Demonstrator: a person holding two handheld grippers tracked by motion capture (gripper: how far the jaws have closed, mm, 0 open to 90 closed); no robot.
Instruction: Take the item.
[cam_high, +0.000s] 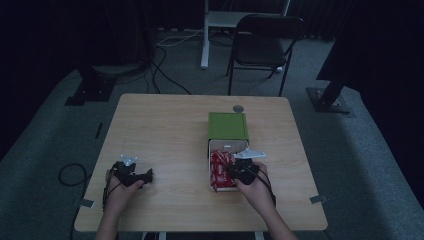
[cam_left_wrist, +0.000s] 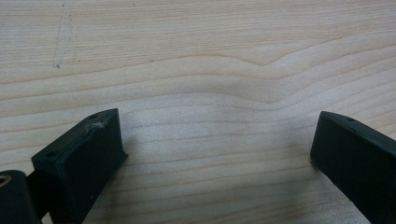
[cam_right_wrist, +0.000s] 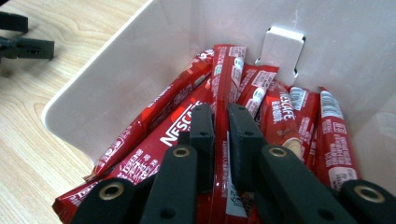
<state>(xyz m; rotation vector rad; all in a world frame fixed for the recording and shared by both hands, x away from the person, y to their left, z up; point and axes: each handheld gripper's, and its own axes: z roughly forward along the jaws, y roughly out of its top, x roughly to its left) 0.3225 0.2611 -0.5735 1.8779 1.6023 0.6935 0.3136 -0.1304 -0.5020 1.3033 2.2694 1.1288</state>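
Note:
A white box (cam_high: 214, 148) near the front right of the table holds several red Nescafe sachets (cam_high: 218, 171). Its green lid (cam_high: 228, 126) lies just behind it. In the right gripper view, my right gripper (cam_right_wrist: 221, 116) reaches down into the box (cam_right_wrist: 140, 70), and its jaws are shut on one upright red sachet (cam_right_wrist: 224, 70) among the others. The high view has the right gripper (cam_high: 241, 169) over the box. My left gripper (cam_high: 131, 169) rests at the front left. In the left gripper view its jaws (cam_left_wrist: 217, 135) stand wide open above bare wood (cam_left_wrist: 210, 56).
A small round grey object (cam_high: 238, 108) lies on the wooden table (cam_high: 165, 125) behind the lid. A dark folding chair (cam_high: 265, 40) and cables stand on the floor beyond the far edge. The left gripper (cam_right_wrist: 23, 42) appears far off in the right gripper view.

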